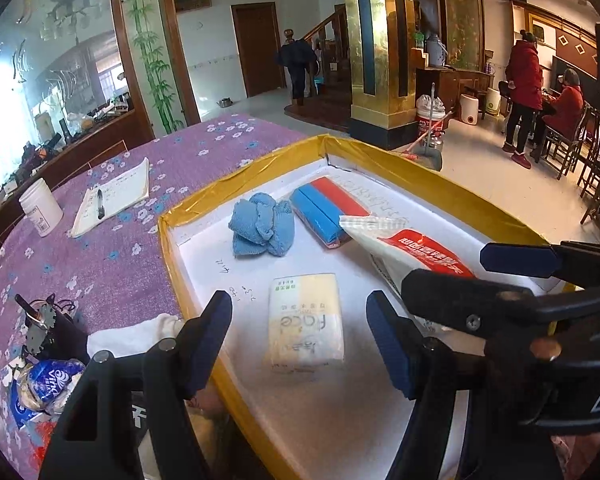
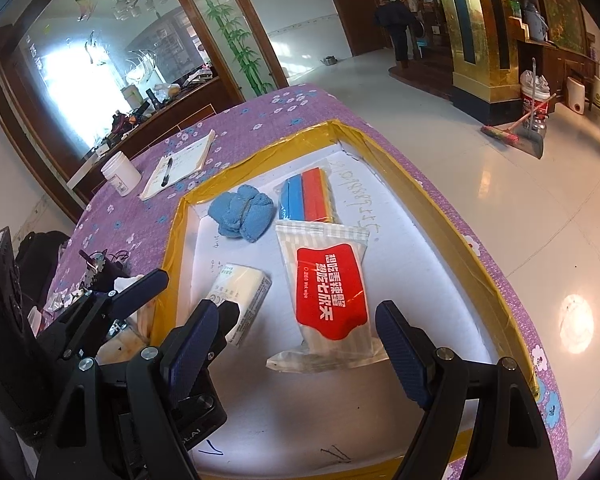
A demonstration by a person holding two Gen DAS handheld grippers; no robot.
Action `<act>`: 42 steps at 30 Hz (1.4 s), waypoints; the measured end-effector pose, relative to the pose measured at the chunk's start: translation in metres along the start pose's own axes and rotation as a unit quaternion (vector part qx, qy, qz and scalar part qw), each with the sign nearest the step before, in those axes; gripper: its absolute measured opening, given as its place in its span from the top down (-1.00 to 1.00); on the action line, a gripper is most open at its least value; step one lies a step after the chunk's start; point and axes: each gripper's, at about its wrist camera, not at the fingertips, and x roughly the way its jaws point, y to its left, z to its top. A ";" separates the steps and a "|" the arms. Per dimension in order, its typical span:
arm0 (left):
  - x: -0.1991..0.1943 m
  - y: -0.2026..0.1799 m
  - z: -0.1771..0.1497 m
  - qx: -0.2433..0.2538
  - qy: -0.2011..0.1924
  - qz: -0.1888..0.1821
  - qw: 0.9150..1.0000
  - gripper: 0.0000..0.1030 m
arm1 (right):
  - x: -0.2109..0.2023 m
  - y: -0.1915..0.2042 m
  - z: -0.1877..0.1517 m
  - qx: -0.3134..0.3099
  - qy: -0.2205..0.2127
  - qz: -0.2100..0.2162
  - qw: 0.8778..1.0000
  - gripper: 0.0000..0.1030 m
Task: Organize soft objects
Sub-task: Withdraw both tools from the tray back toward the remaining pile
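Observation:
A white tray with a yellow taped rim [image 1: 204,204] [image 2: 440,208] holds the soft things. A yellow-white tissue pack [image 1: 306,320] [image 2: 244,292] lies flat under my left gripper [image 1: 300,340] [image 2: 184,300], which hovers open over it without touching. A red-and-white wet wipe pack [image 1: 412,248] [image 2: 328,292] lies between the open fingers of my right gripper [image 2: 296,344] [image 1: 476,274]; the pads stand apart from it. A bundled blue cloth [image 1: 260,226] [image 2: 240,214] and a wrapped blue-and-red sponge pack [image 1: 324,208] [image 2: 308,196] sit at the tray's far end.
The tray rests on a purple flowered tablecloth [image 1: 112,264]. A notebook with a pen [image 1: 112,200] and a white jar [image 1: 40,208] stand at the far left. A white cloth [image 1: 136,334] and a blue packet [image 1: 48,380] lie left of the tray. People stand far behind.

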 end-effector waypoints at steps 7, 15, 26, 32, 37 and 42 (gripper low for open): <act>-0.006 -0.004 0.000 0.006 -0.013 0.005 1.000 -0.34 | -0.013 0.002 -0.001 -0.002 -0.012 -0.005 1.000 -0.64; -0.020 -0.005 0.001 0.000 -0.032 -0.008 0.999 -0.34 | -0.046 -0.004 -0.004 0.012 -0.041 -0.007 0.999 -0.64; -0.069 0.012 -0.009 -0.010 -0.039 -0.018 0.999 -0.52 | -0.076 -0.001 -0.004 0.014 -0.066 0.000 0.998 -0.71; -0.097 0.039 -0.032 -0.027 -0.034 -0.021 0.999 -0.52 | -0.067 0.025 -0.008 -0.008 -0.052 0.025 0.998 -0.71; -0.112 0.082 -0.065 -0.070 -0.023 -0.020 0.997 -0.52 | -0.055 0.049 -0.019 -0.036 -0.033 0.048 0.998 -0.71; -0.131 0.135 -0.100 -0.122 -0.020 -0.005 0.992 -0.52 | -0.046 0.068 -0.028 -0.061 -0.023 0.072 0.995 -0.71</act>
